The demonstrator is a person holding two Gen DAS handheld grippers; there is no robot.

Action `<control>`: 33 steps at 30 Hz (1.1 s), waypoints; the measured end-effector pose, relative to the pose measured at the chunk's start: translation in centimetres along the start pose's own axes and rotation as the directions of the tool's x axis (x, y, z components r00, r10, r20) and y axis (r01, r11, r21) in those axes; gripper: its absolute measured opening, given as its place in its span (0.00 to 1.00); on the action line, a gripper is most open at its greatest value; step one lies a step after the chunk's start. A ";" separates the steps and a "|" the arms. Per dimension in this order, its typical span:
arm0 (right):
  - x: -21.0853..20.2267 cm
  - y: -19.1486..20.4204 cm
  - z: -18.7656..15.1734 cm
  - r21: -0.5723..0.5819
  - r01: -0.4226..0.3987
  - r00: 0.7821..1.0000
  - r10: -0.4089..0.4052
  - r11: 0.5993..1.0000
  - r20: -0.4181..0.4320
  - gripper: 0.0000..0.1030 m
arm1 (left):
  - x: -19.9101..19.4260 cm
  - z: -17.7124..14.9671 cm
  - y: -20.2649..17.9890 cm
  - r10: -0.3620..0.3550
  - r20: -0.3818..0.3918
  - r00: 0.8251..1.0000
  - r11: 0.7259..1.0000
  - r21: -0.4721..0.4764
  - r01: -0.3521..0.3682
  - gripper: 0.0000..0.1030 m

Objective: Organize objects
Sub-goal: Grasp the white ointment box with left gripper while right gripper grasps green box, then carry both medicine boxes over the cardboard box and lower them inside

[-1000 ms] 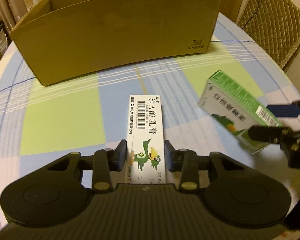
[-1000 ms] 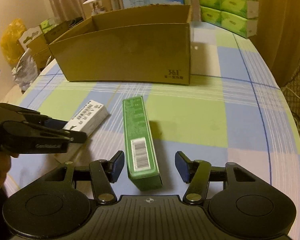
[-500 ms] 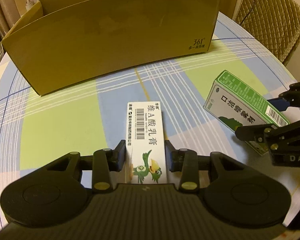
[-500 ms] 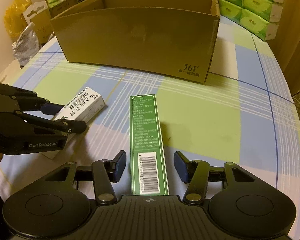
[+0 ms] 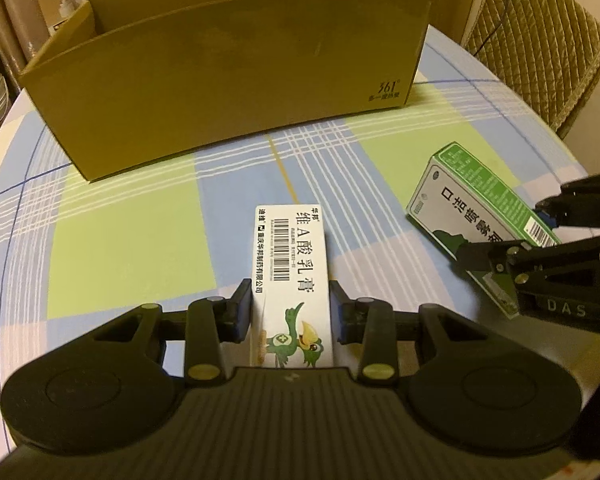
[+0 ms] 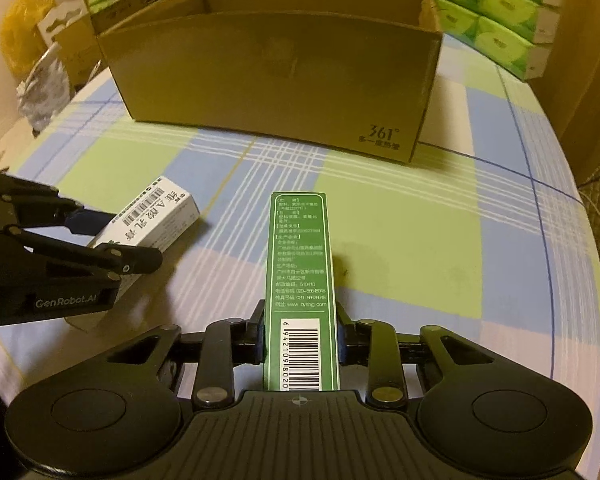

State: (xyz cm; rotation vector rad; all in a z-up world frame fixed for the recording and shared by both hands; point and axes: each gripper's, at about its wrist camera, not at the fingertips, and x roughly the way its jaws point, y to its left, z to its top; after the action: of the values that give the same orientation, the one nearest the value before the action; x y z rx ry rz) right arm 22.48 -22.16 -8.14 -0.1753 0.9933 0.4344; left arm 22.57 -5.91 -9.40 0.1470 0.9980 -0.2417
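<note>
Our right claw [image 6: 300,340] has just clamped the long green carton [image 6: 300,280]; our left claw [image 5: 291,312] grips the white ointment carton [image 5: 292,276], both ready for the far brown cardboard box [image 5: 228,92].

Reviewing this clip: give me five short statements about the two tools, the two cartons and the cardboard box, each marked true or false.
1. The left tool grips the white carton. True.
2. The right tool grips the green carton. True.
3. The green carton already lies inside the cardboard box. False: it is in front of the box, between the right tool's fingers.
4. The cardboard box has its lid shut. False: its top is open.
5. The white carton is to the right of the green carton. False: it is on the left.
</note>
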 end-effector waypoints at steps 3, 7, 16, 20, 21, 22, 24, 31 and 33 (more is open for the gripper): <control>-1.6 0.5 -0.1 0.021 -0.003 1.000 0.002 1.000 0.024 0.26 | -1.2 -0.1 -0.2 0.000 0.010 1.000 1.000 -0.019 0.001 0.32; -4.0 1.0 -0.1 0.046 -0.009 0.998 0.006 0.999 0.062 0.26 | -3.4 -0.2 -0.6 0.003 0.027 1.000 1.000 -0.031 -0.002 0.32; -8.5 2.6 -0.5 0.065 -0.010 0.993 0.002 0.998 0.118 0.26 | -8.2 -0.7 -1.1 0.025 0.060 0.998 0.999 -0.044 -0.022 0.32; -9.9 3.1 -0.7 0.068 -0.013 0.991 0.004 0.998 0.134 0.27 | -9.9 -1.1 -1.3 0.031 0.074 0.997 0.999 -0.045 -0.028 0.32; -10.2 3.2 -0.8 0.066 -0.014 0.990 0.004 0.998 0.138 0.27 | -10.3 -1.1 -1.3 0.031 0.077 0.997 0.999 -0.044 -0.028 0.32; -10.5 3.3 -0.8 0.065 -0.014 0.990 0.005 0.998 0.141 0.27 | -10.6 -1.2 -1.3 0.032 0.080 0.996 0.999 -0.043 -0.029 0.32; -10.9 3.5 -0.8 0.065 -0.015 0.989 0.005 0.998 0.147 0.27 | -11.2 -1.3 -1.5 0.034 0.085 0.996 0.999 -0.042 -0.031 0.32; -12.3 3.9 -1.1 0.057 -0.012 0.986 0.003 0.998 0.164 0.27 | -12.7 -1.3 -1.8 0.035 0.102 0.994 0.999 -0.039 -0.031 0.32; -12.5 3.9 -1.1 0.056 -0.009 0.986 0.000 0.998 0.165 0.27 | -12.9 -1.3 -1.8 0.033 0.104 0.994 0.999 -0.038 -0.029 0.32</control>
State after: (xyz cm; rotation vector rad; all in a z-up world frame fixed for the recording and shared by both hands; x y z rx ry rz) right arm 14.08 -22.40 1.94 -0.0842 0.8420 0.4173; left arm 14.31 -5.64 0.82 0.1155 0.8945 -0.2009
